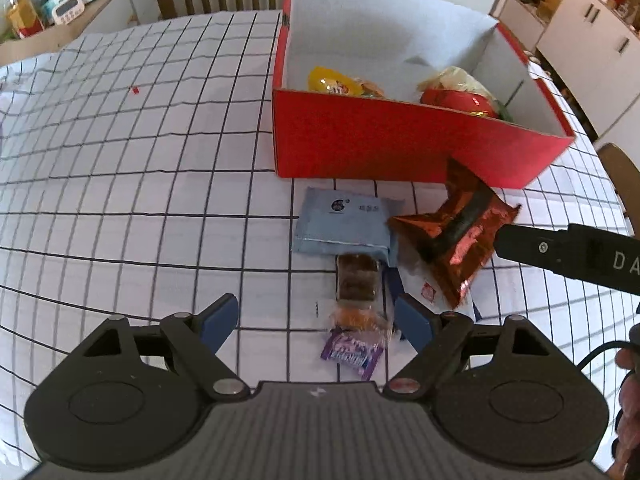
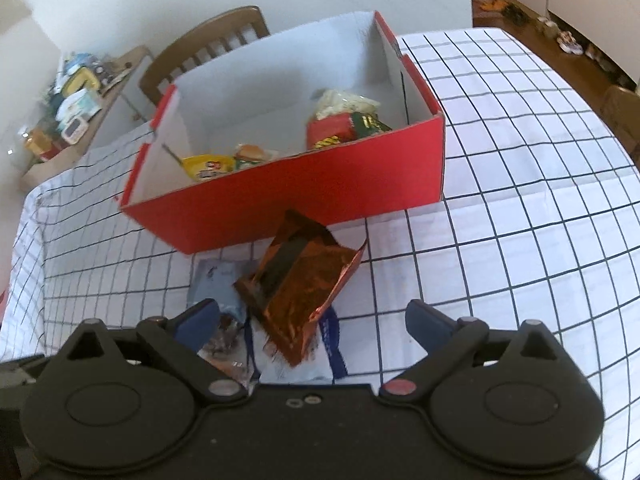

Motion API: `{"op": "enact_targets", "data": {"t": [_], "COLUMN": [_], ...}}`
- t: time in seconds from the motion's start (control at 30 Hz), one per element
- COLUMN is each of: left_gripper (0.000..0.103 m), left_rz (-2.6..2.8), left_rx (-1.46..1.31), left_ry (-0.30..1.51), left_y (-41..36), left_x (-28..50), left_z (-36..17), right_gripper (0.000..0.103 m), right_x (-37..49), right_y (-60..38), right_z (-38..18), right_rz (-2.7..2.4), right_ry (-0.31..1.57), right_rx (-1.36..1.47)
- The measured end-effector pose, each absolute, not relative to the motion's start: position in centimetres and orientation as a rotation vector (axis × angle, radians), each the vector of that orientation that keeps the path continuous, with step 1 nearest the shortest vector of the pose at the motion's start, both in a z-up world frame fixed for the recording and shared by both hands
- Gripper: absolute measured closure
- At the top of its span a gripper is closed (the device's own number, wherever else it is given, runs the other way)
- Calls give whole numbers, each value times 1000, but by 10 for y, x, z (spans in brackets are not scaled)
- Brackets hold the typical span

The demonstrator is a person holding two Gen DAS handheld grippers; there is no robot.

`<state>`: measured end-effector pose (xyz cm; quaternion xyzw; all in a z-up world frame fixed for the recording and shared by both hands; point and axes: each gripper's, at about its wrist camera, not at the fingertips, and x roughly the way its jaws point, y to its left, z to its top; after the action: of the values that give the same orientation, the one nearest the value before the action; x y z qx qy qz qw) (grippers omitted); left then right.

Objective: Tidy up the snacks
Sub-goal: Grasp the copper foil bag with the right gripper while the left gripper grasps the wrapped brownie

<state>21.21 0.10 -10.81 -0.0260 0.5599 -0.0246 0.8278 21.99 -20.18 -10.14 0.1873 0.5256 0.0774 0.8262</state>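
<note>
Your left gripper (image 1: 316, 322) hangs with its jaws spread wide, nothing clamped; the brown snack bar (image 1: 356, 280) and the purple candy wrapper (image 1: 352, 352) lie on the cloth between its blue fingers (image 1: 218, 320), untouched as far as the view shows. Just beyond them is the pale blue packet (image 1: 344, 220), flat on the checked tablecloth (image 1: 140, 160). Right of it, the crumpled orange-red foil bag (image 1: 456, 232) leans on the blue packet, one corner near the red box (image 1: 400, 148) (open, white inside). In the box: a yellow packet (image 1: 332, 82) at left, a red-and-green pack (image 1: 460, 100) at right. Your right gripper (image 2: 312, 320) is also released, jaws wide apart, the foil bag (image 2: 300, 292) sitting between its fingers (image 2: 424, 320) but not pinched. A white-and-blue wrapper (image 2: 316, 356) lies under that bag.
</note>
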Motion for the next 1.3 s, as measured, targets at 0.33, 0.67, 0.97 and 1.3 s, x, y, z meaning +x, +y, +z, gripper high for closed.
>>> {"op": "enact_targets", "data": {"t": [0.33, 0.67, 0.97, 1.3], "left_gripper": [18, 42, 63, 74], "left_rz": [-12, -27, -63, -76], "left_rx": [-111, -124, -126, -104], "left_ry": [1235, 1261, 1264, 1258], "left_y": [-5, -12, -18, -20], "left_x": [235, 246, 249, 248], "left_z": [-139, -159, -164, -161], "right_gripper": [5, 17, 33, 52], "right_x": [248, 263, 264, 256], "right_y": [-190, -178, -172, -174], "right_z": [-127, -138, -138, -135], "right_rz": [131, 130, 173, 193], "right_ry": [1166, 1189, 1187, 1163], "right_rx": [415, 408, 392, 382]}}
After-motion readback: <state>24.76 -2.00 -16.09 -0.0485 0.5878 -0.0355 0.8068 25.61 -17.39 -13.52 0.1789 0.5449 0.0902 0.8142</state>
